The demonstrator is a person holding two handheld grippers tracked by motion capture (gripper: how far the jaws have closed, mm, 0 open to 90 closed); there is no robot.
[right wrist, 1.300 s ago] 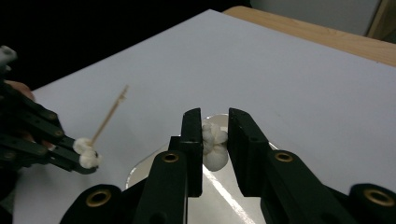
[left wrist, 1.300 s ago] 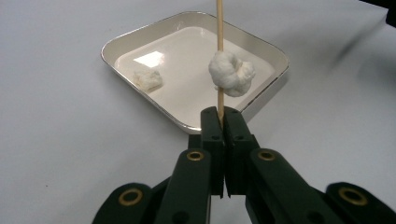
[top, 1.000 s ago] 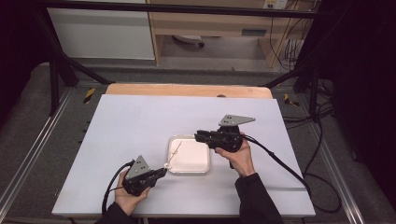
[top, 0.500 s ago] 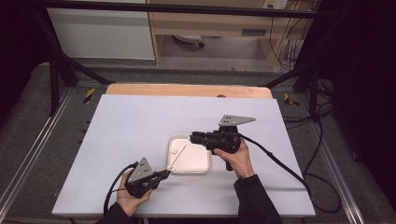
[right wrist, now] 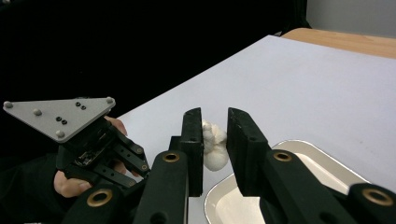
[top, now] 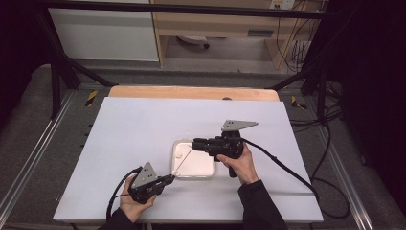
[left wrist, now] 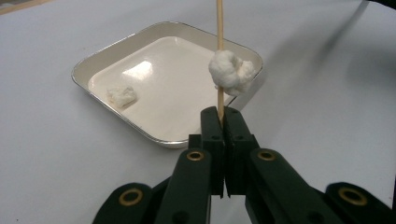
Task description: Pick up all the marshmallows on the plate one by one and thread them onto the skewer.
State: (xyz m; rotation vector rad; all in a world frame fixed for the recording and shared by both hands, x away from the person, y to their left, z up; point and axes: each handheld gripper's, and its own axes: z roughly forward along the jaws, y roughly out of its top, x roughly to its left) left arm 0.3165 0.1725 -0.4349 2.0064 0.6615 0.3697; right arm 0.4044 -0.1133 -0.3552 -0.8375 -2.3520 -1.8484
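1. While the left gripper (left wrist: 223,122) is clamping its jaws tight on the near end of a thin wooden skewer (left wrist: 219,28), a white marshmallow (left wrist: 230,71) is sitting threaded on that skewer just beyond the jaw tips.
2. In the high view the skewer (top: 184,161) is running from the left gripper (top: 168,179) up and across the near left corner of the white tray (top: 210,173), toward the right gripper (top: 194,143).
3. The right gripper (right wrist: 215,128) is holding its jaws partly apart; in its own view the marshmallow (right wrist: 214,148) is showing in the gap between them, farther along, and I cannot tell whether the pads are touching it.
4. A second, smaller marshmallow piece (left wrist: 121,96) is lying loose on the tray floor, well apart from the skewered one.
5. The tray (left wrist: 93,65) is resting flat on the tabletop (top: 134,124), between the two hands.
6. The relation that matters is this: the skewer's long axis is pointing from one gripper toward the other, and the threaded marshmallow is lying much nearer the left gripper, at the skewer's held end.
7. I judge that sliding the marshmallow along the skewer is calling for the right gripper to move along that axis, not across it.
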